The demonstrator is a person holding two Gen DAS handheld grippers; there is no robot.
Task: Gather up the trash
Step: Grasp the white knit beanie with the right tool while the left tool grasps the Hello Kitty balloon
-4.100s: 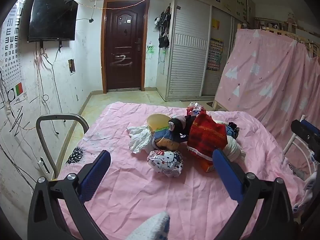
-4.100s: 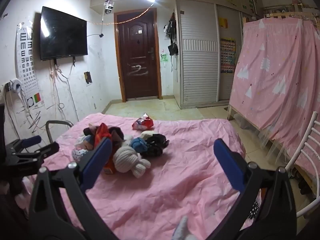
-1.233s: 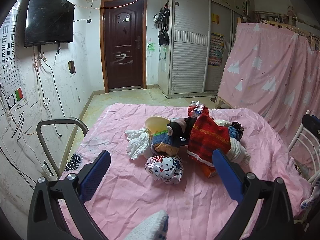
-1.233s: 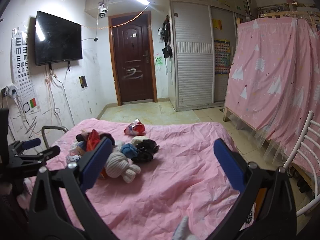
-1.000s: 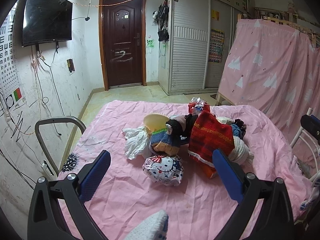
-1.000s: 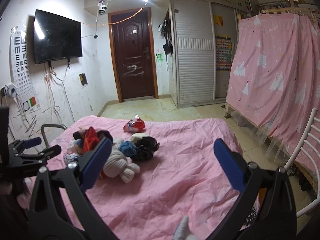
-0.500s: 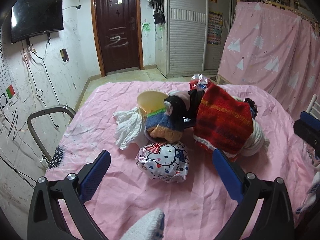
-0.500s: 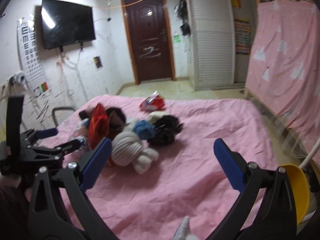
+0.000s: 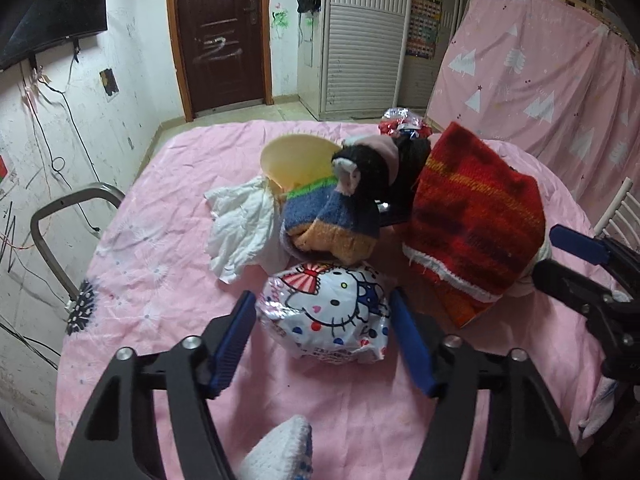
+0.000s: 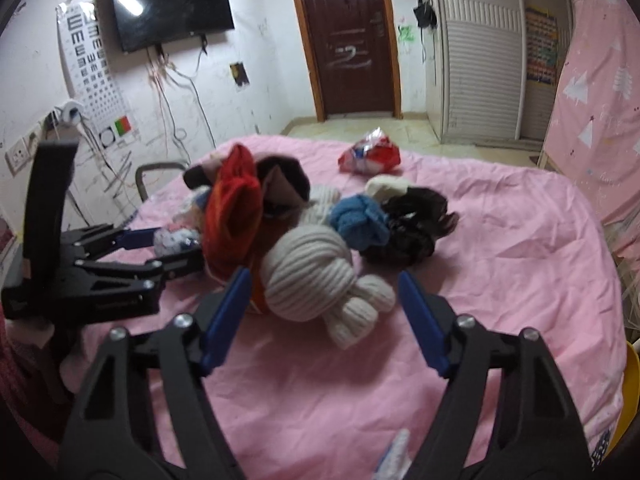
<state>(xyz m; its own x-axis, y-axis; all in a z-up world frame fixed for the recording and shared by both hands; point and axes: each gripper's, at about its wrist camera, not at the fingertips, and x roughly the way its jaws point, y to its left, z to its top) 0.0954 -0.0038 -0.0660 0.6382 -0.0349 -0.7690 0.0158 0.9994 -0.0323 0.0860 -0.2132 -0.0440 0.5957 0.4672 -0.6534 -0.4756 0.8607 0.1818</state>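
A crumpled Hello Kitty foil wrapper (image 9: 326,314) lies on the pink bedsheet (image 9: 168,184) at the near side of a clothes pile. My left gripper (image 9: 322,332) is open, its blue pads on either side of the wrapper, not pressing it. White crumpled tissue (image 9: 240,228) lies left of the pile, beside a yellow bowl (image 9: 296,160). A red snack wrapper (image 10: 370,156) lies at the far side of the bed; it also shows in the left wrist view (image 9: 402,122). My right gripper (image 10: 322,306) is open around a cream knit hat (image 10: 316,276), apart from it.
The pile holds a red knit garment (image 9: 476,216), a striped sock (image 9: 328,224), a blue sock (image 10: 358,220) and black cloth (image 10: 412,220). A metal chair frame (image 9: 60,224) stands left of the bed. A yellow bin rim (image 10: 628,392) shows at the right edge.
Both grippers have moved forward and down toward the pile. Both sets of jaws have narrowed; the left pads now flank the Hello Kitty wrapper and the right pads flank the cream hat.
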